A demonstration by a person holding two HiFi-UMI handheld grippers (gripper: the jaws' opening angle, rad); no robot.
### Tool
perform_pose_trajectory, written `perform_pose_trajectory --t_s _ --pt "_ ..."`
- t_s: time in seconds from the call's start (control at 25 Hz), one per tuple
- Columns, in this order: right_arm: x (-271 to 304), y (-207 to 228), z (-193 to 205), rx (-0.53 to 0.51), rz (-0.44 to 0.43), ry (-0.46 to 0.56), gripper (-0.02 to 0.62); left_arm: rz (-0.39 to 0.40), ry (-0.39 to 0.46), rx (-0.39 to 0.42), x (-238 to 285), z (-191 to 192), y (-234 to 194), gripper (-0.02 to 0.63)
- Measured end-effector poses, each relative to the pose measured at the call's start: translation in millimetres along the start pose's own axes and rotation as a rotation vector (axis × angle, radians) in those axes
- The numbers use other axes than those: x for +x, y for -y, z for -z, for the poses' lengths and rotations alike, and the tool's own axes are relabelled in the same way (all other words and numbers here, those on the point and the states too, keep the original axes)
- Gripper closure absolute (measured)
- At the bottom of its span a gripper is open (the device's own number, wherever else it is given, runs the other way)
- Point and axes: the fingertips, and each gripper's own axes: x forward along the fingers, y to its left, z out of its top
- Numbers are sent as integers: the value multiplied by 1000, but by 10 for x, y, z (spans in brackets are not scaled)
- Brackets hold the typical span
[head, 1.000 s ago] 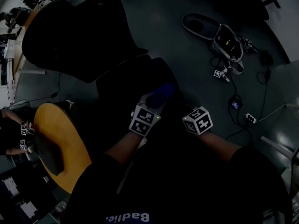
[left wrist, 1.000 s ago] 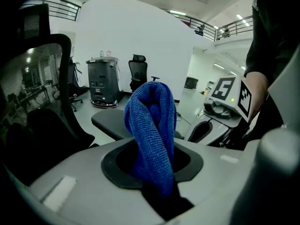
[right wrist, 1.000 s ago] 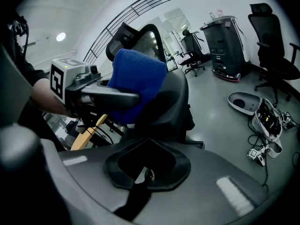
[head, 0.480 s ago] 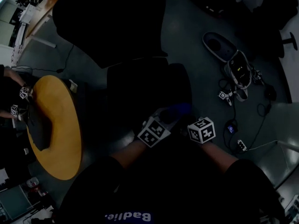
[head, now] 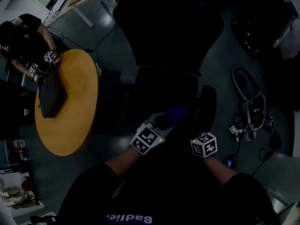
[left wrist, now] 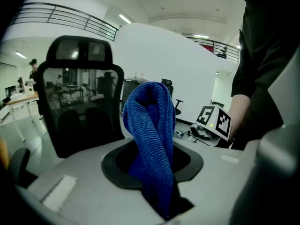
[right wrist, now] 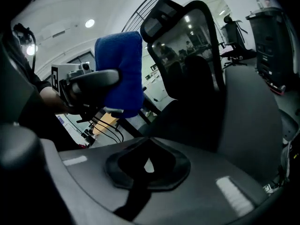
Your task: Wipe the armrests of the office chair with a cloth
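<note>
A black office chair stands straight ahead of me, its mesh back and headrest filling the left gripper view. Its right armrest lies just beyond my right hand. My left gripper is shut on a blue cloth, which stands up out of the jaws in a fold. In the head view the cloth sits over the front of the seat. My right gripper is shut with nothing in it, beside the cloth and apart from it.
A round yellow table stands at the left, with a dark bag on it and another person holding grippers there. A floor device and cables lie at the right. Another dark chair is at the far right.
The head view has swung, so the chair now sits upright in the centre and the yellow table has moved up at the left. Both grippers keep their places; the cloth stays in the left one.
</note>
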Motion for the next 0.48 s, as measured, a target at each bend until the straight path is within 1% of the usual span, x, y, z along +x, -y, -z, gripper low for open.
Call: perform_pose_trajectory --t_s 0.12,0.24,0.36,0.48 --pt "169 -178 -183 -40 -32 -10 591 -107 40 -40 -408 -30 -423 476" --pt "359 -296 -362 -68 -37 -8 591 -191 76 -73 -785 -9 -846 476" --pt "565 -415 -524 -59 -16 6 591 -239 110 -97 -1140 17 -1203 476" --pt "780 -632 -678 -31 -2 21 591 -256 135 -103 -1468 39 -1493 476"
